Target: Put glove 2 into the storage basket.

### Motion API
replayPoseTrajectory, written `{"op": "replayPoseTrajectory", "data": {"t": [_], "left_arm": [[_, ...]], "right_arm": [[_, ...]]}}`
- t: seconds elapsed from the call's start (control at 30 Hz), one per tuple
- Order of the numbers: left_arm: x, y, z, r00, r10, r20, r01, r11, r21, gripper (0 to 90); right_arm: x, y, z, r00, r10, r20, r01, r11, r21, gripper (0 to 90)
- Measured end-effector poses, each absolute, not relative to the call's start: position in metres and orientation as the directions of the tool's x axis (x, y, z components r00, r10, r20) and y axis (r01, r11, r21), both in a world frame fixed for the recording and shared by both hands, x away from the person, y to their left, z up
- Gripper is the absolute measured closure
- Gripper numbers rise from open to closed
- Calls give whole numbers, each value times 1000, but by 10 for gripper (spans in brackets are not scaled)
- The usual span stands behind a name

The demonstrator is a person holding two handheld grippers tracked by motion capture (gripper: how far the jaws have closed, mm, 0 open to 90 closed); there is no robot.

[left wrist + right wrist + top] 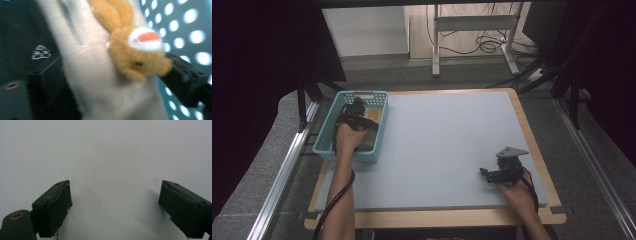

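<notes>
Left gripper over the basket, plush toy lying between its spread jaws

High view: the left gripper (355,116) sits inside the teal basket (324,137) at ten o'clock, the right gripper (497,175) idle at four o'clock, far off. Left gripper view: the plush toy (120,65) runs lengthwise from six towards twelve between parted jaws, apparently not squeezed. Right gripper view: jaws wide apart, nothing between them, only the grey mat (107,157).

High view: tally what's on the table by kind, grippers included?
Grippers: 2, left gripper and right gripper
Basket: 1, teal basket
Plush toy: 1, plush toy, lying in the basket
Total: 4
</notes>
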State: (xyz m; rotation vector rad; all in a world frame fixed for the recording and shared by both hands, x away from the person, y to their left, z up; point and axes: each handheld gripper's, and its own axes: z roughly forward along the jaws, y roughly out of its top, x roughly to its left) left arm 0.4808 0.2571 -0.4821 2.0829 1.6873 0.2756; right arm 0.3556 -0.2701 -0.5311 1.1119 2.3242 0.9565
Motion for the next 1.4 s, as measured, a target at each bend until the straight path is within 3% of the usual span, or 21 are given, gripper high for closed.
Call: {"op": "replayPoseTrajectory", "data": {"t": [0.23,0.3,0.47,0.6,0.9,1.13,1.4], "left_arm": [[469,275,-456,215,969,-124,834,-116,539,155],[468,281,-455,198,975,-103,832,-112,543,266],[468,289,-466,146,989,-31,849,-109,517,651],[475,288,-479,138,990,-2,869,-121,480,794],[490,266,-496,196,979,-47,867,-151,475,854],[497,255,-497,203,979,-34,875,-166,454,879],[492,270,-493,173,985,-22,870,-142,472,752]], "right_arm": [[356,-270,-531,-609,792,-53,525,452,721,106],[356,-270,-531,-609,791,-53,525,452,721,106],[356,-270,-531,-609,792,-53,525,452,721,106],[356,-270,-531,-609,792,-53,525,452,721,106],[356,-270,-531,-609,792,-53,525,452,721,106],[356,-270,-531,-609,792,-53,525,452,721,106],[356,-270,-531,-609,792,-52,525,451,722,106]]}}
